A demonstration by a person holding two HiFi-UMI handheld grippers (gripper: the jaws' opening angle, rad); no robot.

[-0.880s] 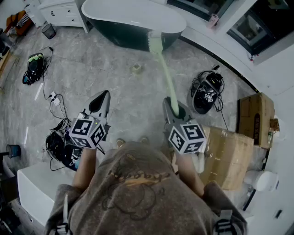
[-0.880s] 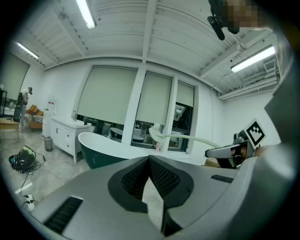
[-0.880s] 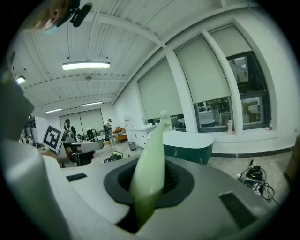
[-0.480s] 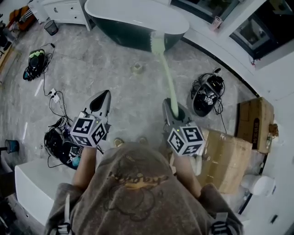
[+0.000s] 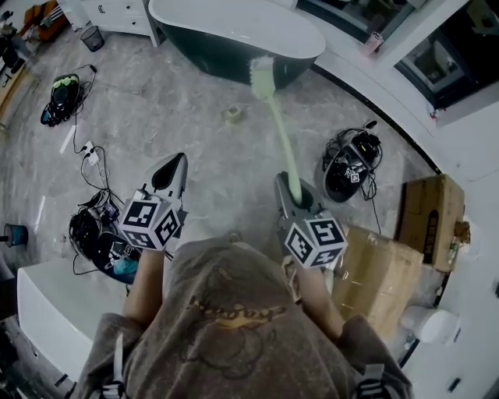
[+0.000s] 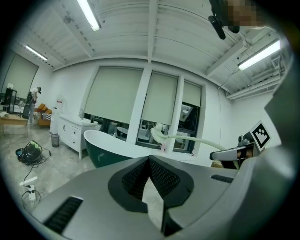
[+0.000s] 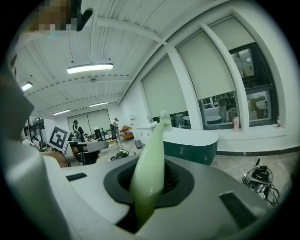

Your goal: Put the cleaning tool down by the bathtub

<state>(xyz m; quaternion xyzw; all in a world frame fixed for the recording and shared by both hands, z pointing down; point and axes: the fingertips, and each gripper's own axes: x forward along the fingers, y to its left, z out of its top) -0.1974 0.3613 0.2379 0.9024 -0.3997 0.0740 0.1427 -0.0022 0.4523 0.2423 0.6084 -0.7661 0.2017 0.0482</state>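
A long pale green cleaning brush (image 5: 281,132) sticks forward out of my right gripper (image 5: 295,193), which is shut on its handle (image 7: 147,178). Its white bristle head (image 5: 261,76) hangs in the air in front of the dark green bathtub with a white rim (image 5: 234,31). From the left gripper view the brush (image 6: 187,139) shows off to the right, with the tub (image 6: 112,150) behind. My left gripper (image 5: 173,173) is held at the same height to the left, jaws shut with nothing in them (image 6: 149,161).
On the grey stone floor lie a small roll (image 5: 231,114), a black helmet-like device with cables (image 5: 347,167) to the right, another (image 5: 62,95) to the left, a power strip (image 5: 92,158) and cardboard boxes (image 5: 425,214). A white cabinet (image 5: 117,14) stands left of the tub.
The tub and floor have slid down slightly in the head view, and the brush head now sits lower against the tub's side. Both grippers keep their places.
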